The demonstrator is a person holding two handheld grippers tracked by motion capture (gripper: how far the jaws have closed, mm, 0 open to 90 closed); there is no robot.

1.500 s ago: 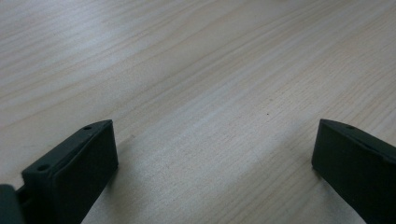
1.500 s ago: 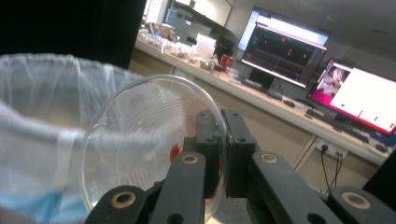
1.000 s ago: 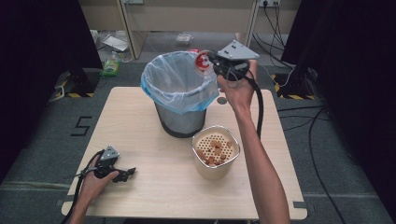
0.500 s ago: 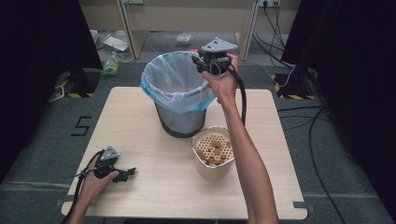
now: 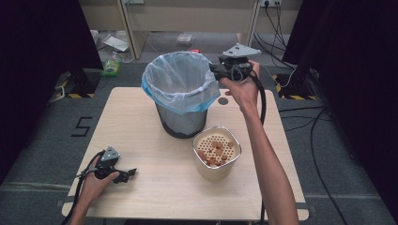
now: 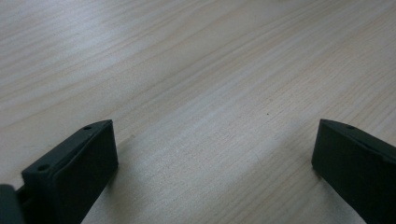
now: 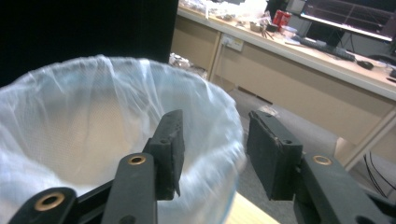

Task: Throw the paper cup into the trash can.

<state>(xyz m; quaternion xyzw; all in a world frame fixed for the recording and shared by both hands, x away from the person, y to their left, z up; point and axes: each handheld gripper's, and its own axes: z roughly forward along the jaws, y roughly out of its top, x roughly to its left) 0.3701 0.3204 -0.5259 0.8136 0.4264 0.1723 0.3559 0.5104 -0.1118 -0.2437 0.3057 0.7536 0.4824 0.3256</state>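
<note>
Right gripper [image 5: 215, 71] is held at the far right rim of the bin [image 5: 180, 93], jaws pointing toward the bin's mouth. In the right gripper view [image 7: 212, 149] its two black jaws stand partly apart with nothing between them; they have just been opening. Behind them is the white liner [image 7: 93, 121] of the bin, whose rim passes just under the jaws. The pads touch neither liner nor rim as far as can be seen.

The bin stands at the far middle of the table [image 5: 141, 122]: grey body, thin plastic liner folded over the rim, bluish at the folded edge. What lies inside it cannot be made out.

Just in front of the bin, toward the person and slightly right, stands a metal container [image 5: 217, 152] with a pale perforated insert; small brown pieces [image 5: 213, 151] lie on the insert. Container and bin sit near each other; I cannot tell if they touch.

Left gripper [image 5: 126, 174] rests low on the near left corner of the table, held in the left hand [image 5: 96, 180]. In the left gripper view [image 6: 212, 154] its jaws stand wide apart over bare wood, holding nothing.
</note>
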